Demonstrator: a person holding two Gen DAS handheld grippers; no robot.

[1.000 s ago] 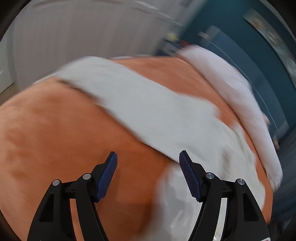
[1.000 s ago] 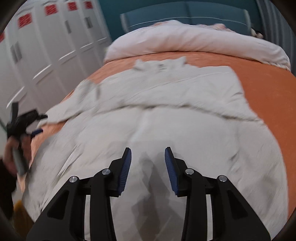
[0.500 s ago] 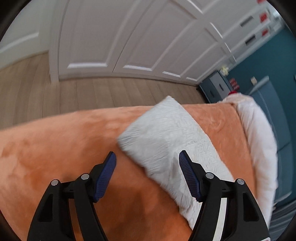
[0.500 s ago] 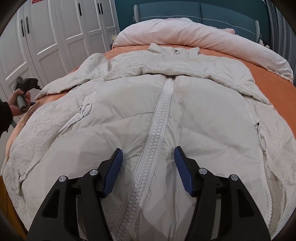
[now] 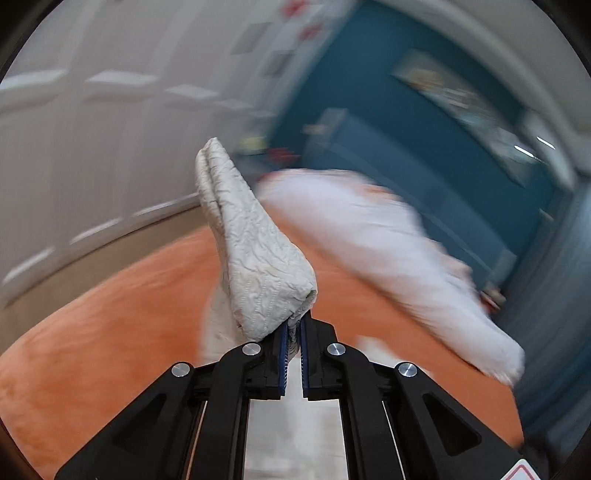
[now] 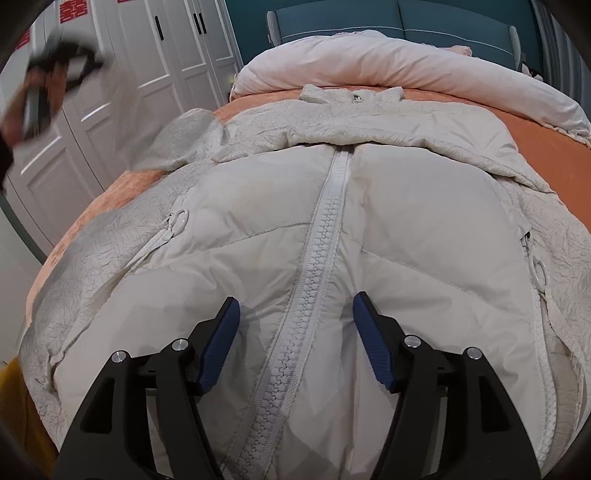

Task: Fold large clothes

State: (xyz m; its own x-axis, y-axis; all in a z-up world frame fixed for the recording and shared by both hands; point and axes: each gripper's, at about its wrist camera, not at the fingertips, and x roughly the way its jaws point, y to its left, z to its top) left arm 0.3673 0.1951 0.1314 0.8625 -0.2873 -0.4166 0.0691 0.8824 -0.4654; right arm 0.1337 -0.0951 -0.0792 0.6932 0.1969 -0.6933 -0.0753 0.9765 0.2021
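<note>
A large cream puffer jacket (image 6: 369,229) lies front up on the orange bed cover (image 6: 546,140), zipped, its central zipper (image 6: 317,258) running toward me. My right gripper (image 6: 295,332) is open and hovers low over the jacket's lower front, one finger on each side of the zipper. My left gripper (image 5: 293,332) is shut on the jacket's left sleeve cuff (image 5: 255,258) and holds it lifted above the bed. In the right wrist view the left gripper (image 6: 55,74) shows blurred at the upper left, with the raised sleeve (image 6: 177,144) trailing below it.
A rolled pale pink duvet (image 6: 388,62) lies across the head of the bed, before a teal headboard (image 6: 369,14). White wardrobe doors (image 6: 129,92) stand along the left side. The bed's left edge (image 6: 55,251) drops to the floor.
My left gripper has closed on the sleeve cuff and lifted it off the bed, swinging right. My right gripper has stayed open over the zipper, slightly wider and closer.
</note>
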